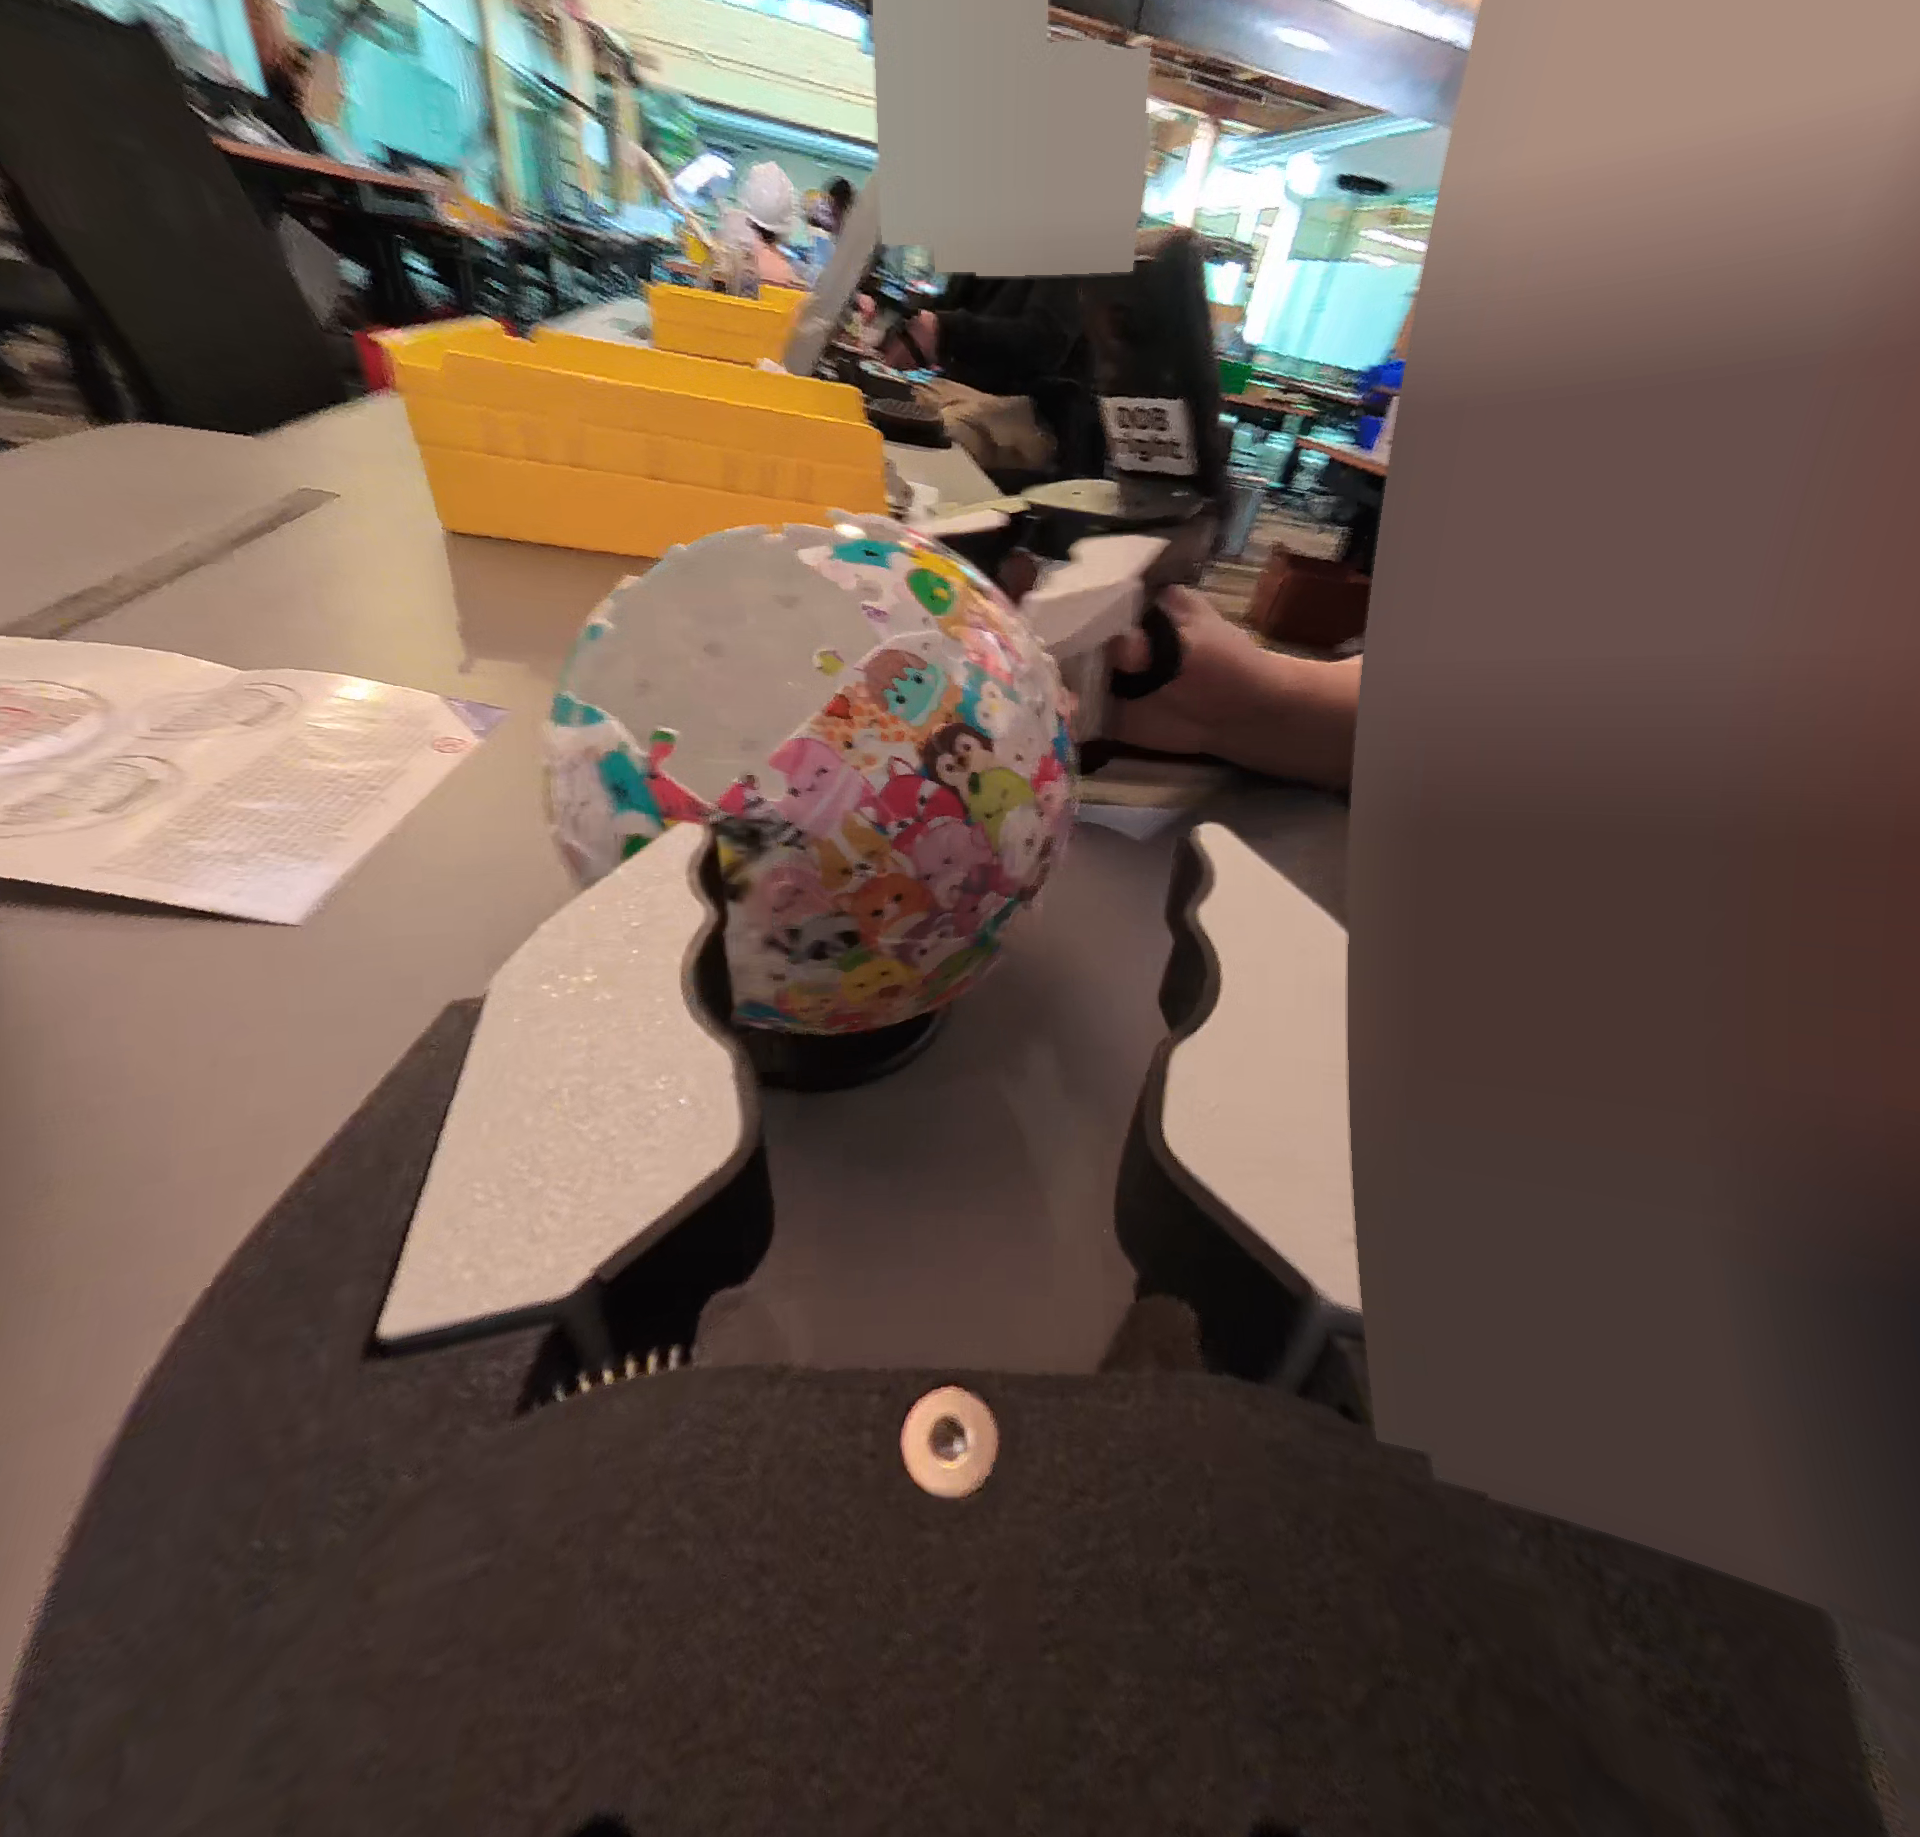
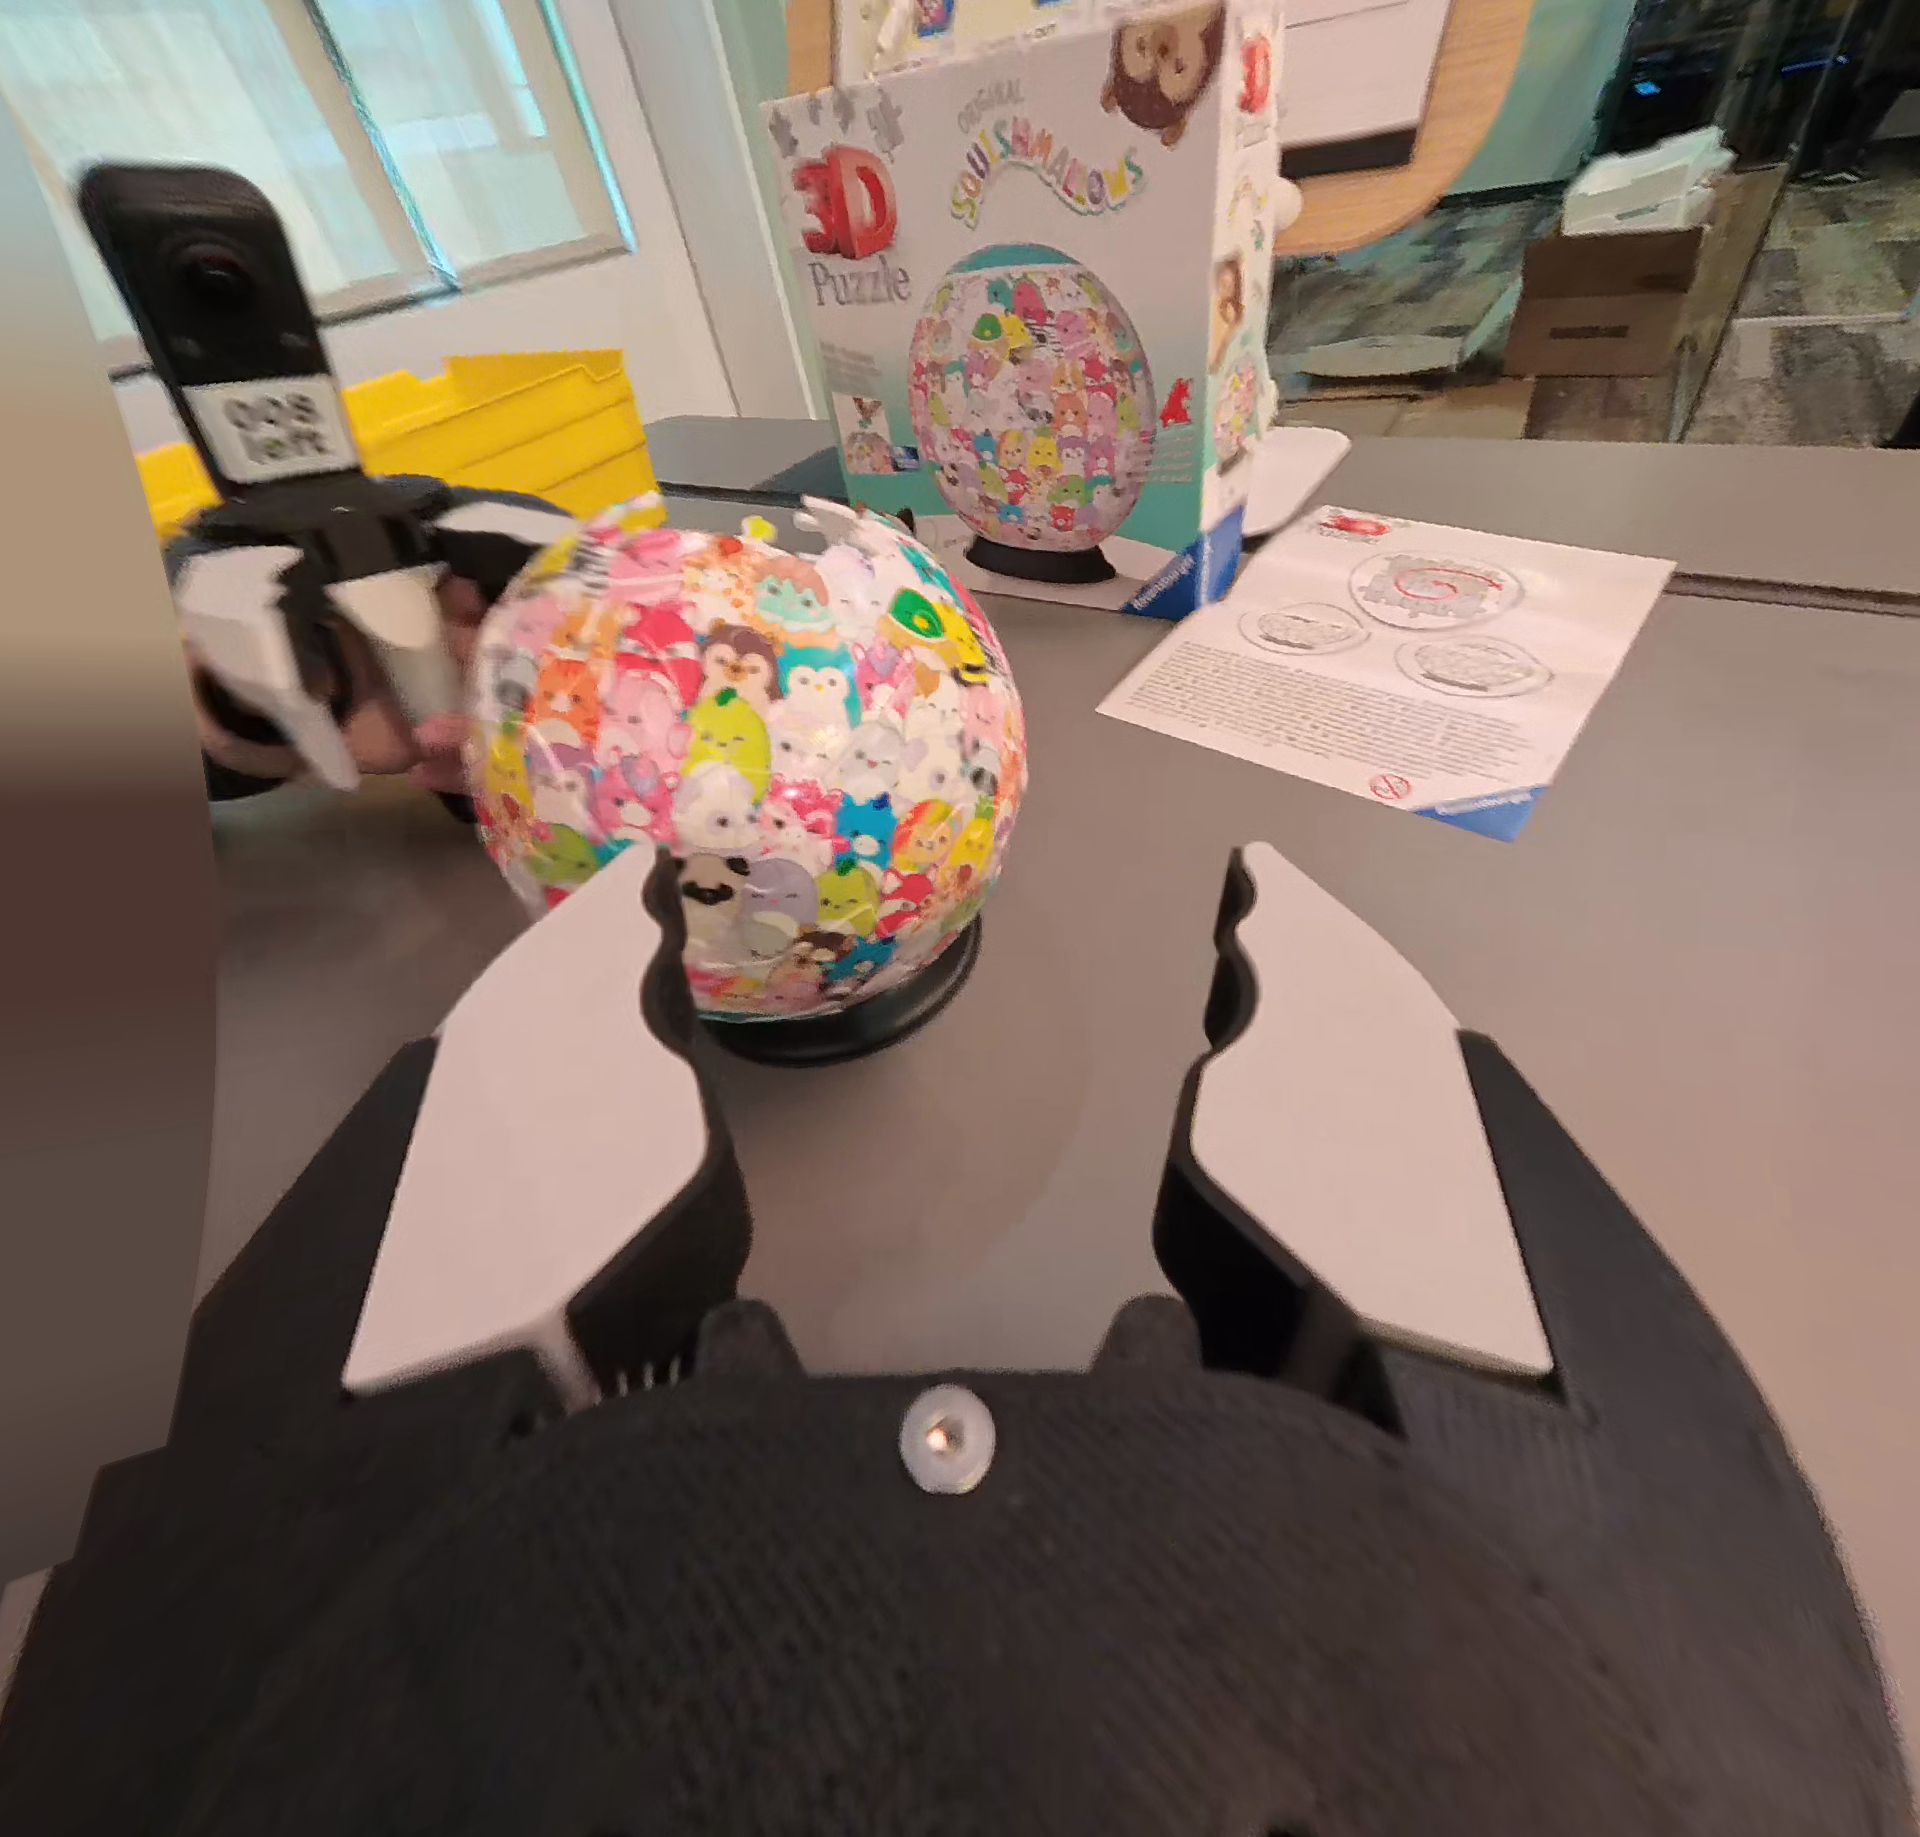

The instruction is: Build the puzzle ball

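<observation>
The puzzle ball (image 1: 831, 779) is a colourful sphere of cartoon animal pieces on a black ring stand (image 1: 842, 1049) on the grey table. In the left wrist view a large gap in its upper left shows the pale inside. In the right wrist view the ball (image 2: 748, 759) looks whole, on its stand (image 2: 852, 1018). My left gripper (image 1: 945, 842) is open and empty, just in front of the ball; it also shows in the right wrist view (image 2: 343, 665), beyond the ball. My right gripper (image 2: 951, 862) is open and empty, just short of the ball; it also shows in the left wrist view (image 1: 1091, 603).
A printed instruction sheet (image 1: 208, 769) lies flat on the table (image 1: 208, 1112); it also shows in the right wrist view (image 2: 1392, 665). The puzzle box (image 2: 1018, 333) stands upright behind the ball. Yellow bins (image 1: 634, 447) sit at the far edge. A person sits at another desk (image 1: 1039, 364).
</observation>
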`<state>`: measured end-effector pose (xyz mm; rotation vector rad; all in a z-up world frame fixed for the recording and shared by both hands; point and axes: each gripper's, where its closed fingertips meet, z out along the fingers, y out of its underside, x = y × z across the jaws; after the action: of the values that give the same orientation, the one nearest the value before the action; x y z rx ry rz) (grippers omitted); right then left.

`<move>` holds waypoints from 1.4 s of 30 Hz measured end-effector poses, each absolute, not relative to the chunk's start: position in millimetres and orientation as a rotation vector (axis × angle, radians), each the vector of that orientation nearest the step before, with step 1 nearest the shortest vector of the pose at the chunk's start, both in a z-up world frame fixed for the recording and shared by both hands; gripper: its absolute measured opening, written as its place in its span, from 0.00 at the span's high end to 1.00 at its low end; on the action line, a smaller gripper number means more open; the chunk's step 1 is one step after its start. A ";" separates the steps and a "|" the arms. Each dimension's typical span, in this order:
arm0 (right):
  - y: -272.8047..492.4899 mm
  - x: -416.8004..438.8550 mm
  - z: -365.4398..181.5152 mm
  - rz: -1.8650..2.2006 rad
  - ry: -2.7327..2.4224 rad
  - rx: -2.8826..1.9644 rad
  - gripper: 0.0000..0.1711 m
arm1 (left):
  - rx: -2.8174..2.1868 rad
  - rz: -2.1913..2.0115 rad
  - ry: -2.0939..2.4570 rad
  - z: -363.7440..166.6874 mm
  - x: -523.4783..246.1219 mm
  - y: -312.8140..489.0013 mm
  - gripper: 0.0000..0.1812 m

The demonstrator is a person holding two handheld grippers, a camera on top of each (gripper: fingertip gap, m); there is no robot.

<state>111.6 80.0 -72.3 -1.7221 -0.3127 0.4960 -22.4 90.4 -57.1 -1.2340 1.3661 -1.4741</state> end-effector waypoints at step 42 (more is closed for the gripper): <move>85.8 117.3 -78.0 0.430 -0.324 -1.772 0.44 | -1.290 -1.424 1.389 -64.5 -2.9 101.5 0.48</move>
<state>117.3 85.8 -78.0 -1.7718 -0.3237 0.4296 -2.9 101.5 -64.5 -1.2899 1.3889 -1.4244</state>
